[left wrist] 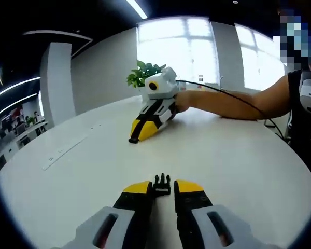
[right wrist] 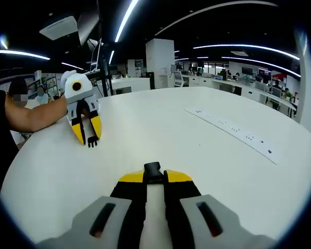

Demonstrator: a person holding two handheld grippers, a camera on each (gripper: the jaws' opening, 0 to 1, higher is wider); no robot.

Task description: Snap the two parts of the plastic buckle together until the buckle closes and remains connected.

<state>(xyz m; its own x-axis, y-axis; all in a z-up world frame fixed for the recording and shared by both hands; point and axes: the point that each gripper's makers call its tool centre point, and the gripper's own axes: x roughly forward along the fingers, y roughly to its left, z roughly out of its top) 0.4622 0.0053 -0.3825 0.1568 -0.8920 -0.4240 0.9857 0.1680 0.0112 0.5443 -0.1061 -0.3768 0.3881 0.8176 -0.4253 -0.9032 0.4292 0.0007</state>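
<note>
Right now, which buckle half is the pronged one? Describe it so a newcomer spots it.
On the round white table, look at the left gripper. The small black pronged buckle half sits at its yellow tips, prongs pointing away. The socket half in the right gripper looks blocky, without prongs.

I count two tools: my left tool [left wrist: 163,188] at 6 o'clock and my right tool [left wrist: 136,136] at 12. Two buckle halves: the pronged half [left wrist: 162,184] and the socket half [right wrist: 153,173]. One white desk [left wrist: 233,155], one potted plant [left wrist: 144,72].
</note>
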